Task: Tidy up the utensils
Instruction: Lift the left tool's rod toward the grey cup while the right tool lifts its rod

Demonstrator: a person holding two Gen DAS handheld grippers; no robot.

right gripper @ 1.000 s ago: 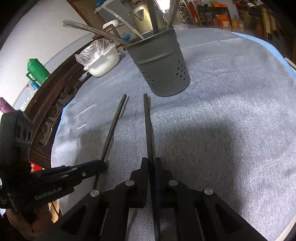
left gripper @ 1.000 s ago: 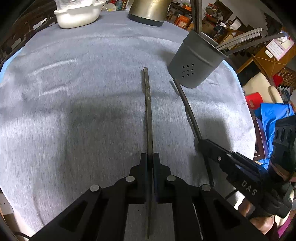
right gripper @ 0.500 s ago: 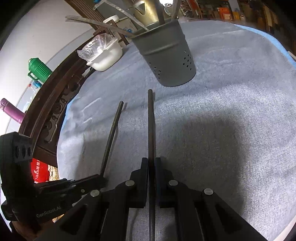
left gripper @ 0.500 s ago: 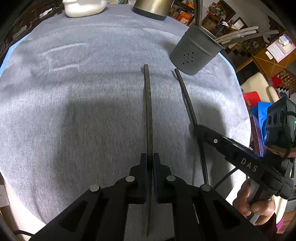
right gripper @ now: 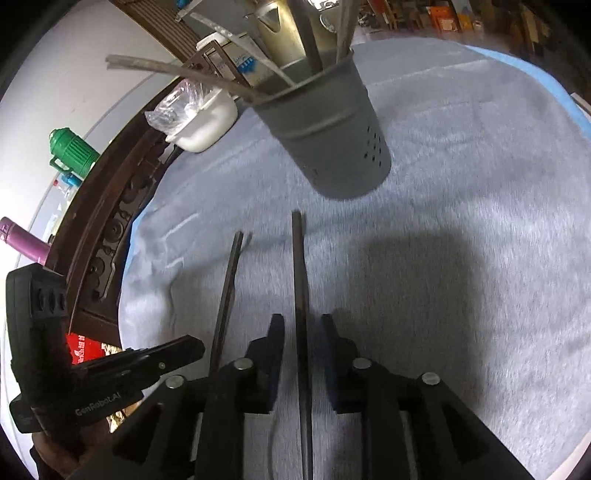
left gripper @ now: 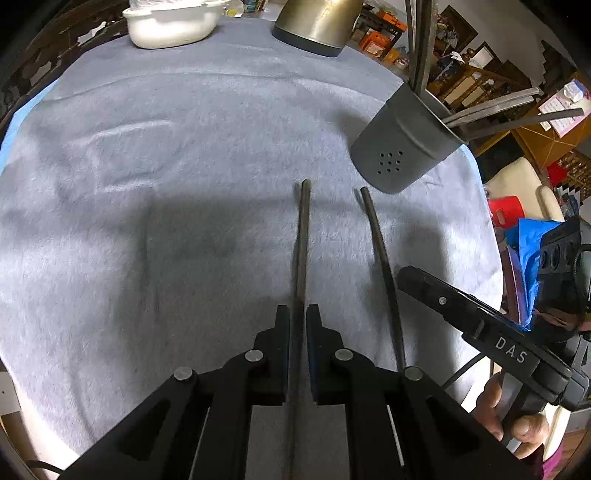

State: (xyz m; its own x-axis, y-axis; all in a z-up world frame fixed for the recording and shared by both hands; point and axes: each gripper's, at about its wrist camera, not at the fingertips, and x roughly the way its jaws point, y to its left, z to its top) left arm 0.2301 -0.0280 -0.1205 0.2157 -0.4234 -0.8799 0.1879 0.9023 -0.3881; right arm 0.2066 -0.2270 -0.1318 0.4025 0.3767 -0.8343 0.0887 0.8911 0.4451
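A white bowl (left gripper: pixel 170 22) and a kettle (left gripper: pixel 314 22) stand at the far edge of the grey cloth (left gripper: pixel 184 184). The left gripper (left gripper: pixel 297 314) is clenched on one dark rod (left gripper: pixel 301 240), pads pressing it. Just beside it lies a second rod (right gripper: pixel 298 277), between the right gripper's (right gripper: pixel 303 325) jaws, which have just been opening and stand clear of it. Beyond both, the grey holder (left gripper: pixel 402 147) stands full of utensils.

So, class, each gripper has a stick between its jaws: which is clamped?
The stick in the left gripper: pads press on it. The right gripper has just been opening its jaws, leaving gaps beside its stick.
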